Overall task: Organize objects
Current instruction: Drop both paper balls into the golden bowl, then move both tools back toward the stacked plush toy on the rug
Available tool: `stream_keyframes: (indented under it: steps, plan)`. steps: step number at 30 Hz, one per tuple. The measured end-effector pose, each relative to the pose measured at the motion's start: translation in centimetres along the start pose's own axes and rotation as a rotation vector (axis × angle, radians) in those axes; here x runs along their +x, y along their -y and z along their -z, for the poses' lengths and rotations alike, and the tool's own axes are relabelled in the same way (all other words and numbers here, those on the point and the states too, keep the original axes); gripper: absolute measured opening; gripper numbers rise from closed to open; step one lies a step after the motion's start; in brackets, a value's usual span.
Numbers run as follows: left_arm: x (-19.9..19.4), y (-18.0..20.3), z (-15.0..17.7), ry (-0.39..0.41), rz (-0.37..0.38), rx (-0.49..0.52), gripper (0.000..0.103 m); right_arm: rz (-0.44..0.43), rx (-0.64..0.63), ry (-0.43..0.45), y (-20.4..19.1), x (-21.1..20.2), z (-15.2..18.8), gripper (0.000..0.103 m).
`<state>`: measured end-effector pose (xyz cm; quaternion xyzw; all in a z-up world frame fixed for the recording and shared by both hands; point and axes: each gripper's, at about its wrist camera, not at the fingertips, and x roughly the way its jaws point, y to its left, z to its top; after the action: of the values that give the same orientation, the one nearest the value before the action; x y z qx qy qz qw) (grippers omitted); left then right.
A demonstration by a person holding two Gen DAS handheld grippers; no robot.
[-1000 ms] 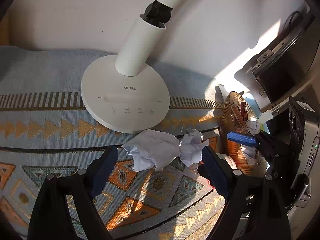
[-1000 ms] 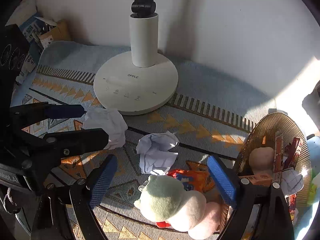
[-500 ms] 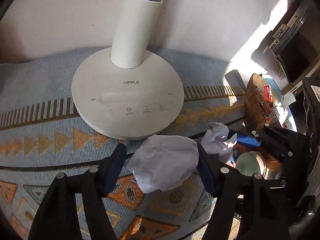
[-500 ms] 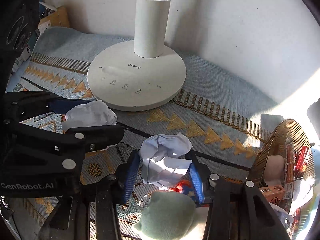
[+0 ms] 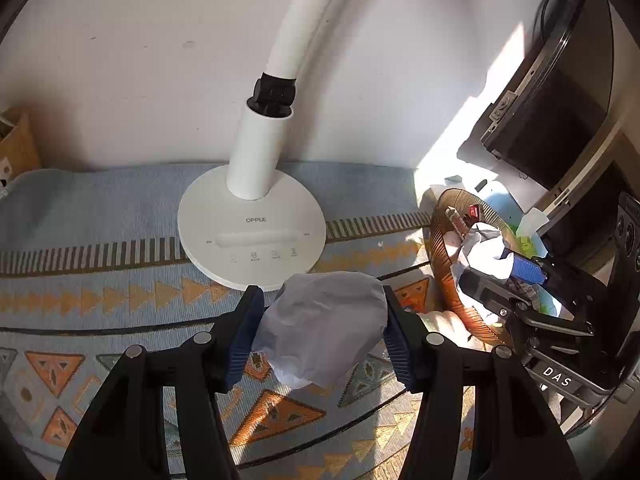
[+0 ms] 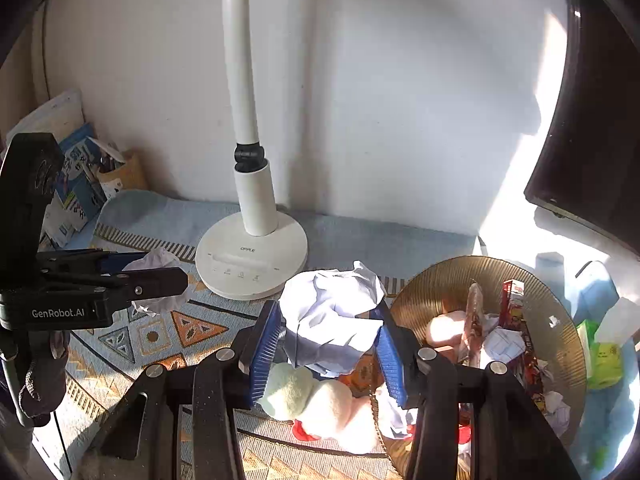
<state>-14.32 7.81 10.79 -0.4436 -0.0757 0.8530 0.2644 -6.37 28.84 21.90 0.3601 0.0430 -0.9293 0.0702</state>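
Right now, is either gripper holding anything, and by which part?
Both. The left gripper clamps a crumpled paper ball across its sides; the right gripper clamps another crumpled paper across its middle.

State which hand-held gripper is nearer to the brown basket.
Right. The right hand-held gripper, holding crumpled paper, sits at the brown basket rim; the left hand-held gripper is farther off, in front of the lamp base.

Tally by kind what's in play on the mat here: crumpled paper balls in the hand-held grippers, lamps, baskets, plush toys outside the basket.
Crumpled paper balls, gripped: 2 (left, right)
Desk lamp: 1
Ribbed brown basket: 1
Plush toy beside the basket: 1
Total: 5
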Motion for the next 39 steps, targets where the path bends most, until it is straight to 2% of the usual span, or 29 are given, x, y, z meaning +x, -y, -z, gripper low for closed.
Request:
stream_keyframes:
  steps: [2,6,8,10,13,18,21,22,24,27,32,36,38,39]
  plan:
    - [-0.7,2.0,-0.6,0.03,0.022,0.021,0.055,0.072,0.049,0.038,2.8,-2.3,-0.2,0.045]
    - [-0.5,6.8,-2.2,0.07,0.085,0.053,0.055,0.201,0.151,0.045,8.2,-4.9,0.0,0.045]
    - [0.9,9.5,-3.4,0.081,0.107,0.065,0.055,0.257,0.191,0.038,10.4,-5.2,0.5,0.045]
    - [2.9,12.1,-4.3,0.071,0.171,0.052,0.055,0.289,0.237,0.014,12.1,-4.6,1.1,0.045]
    - [5.9,15.3,-4.8,0.049,0.232,0.054,0.055,0.289,0.294,-0.018,13.9,-3.3,2.1,0.045]
    - [10.2,18.5,-4.7,0.042,0.198,0.109,0.055,0.153,0.391,-0.053,16.0,-0.2,2.9,0.046]
    - [11.8,18.8,-4.4,0.034,0.197,0.115,0.058,0.176,0.413,-0.075,16.7,0.4,3.1,0.063]
    - [11.9,18.6,-4.3,0.028,0.212,0.111,0.061,0.188,0.408,-0.064,16.8,0.3,3.2,0.069]
    - [12.4,18.1,-4.4,0.002,0.23,0.079,0.072,0.195,0.399,-0.051,16.8,-0.2,3.5,0.07]
    - [12.2,17.5,-4.5,-0.003,0.247,0.059,0.072,0.162,0.411,-0.04,16.2,-1.2,4.0,0.07]
    - [8.7,16.0,-3.8,0.02,0.221,0.113,0.073,0.114,0.361,-0.012,13.4,-3.7,4.7,0.07]
    - [4.4,13.8,-1.7,0.067,0.159,0.175,0.073,0.072,0.296,0.033,9.2,-6.5,6.2,0.074]
    - [2.2,12.5,0.2,0.116,0.084,0.198,0.074,0.044,0.276,0.049,6.9,-7.6,7.5,0.083]
    - [1.2,11.8,1.3,0.144,0.037,0.206,0.074,0.025,0.26,0.057,5.6,-7.9,8.3,0.083]
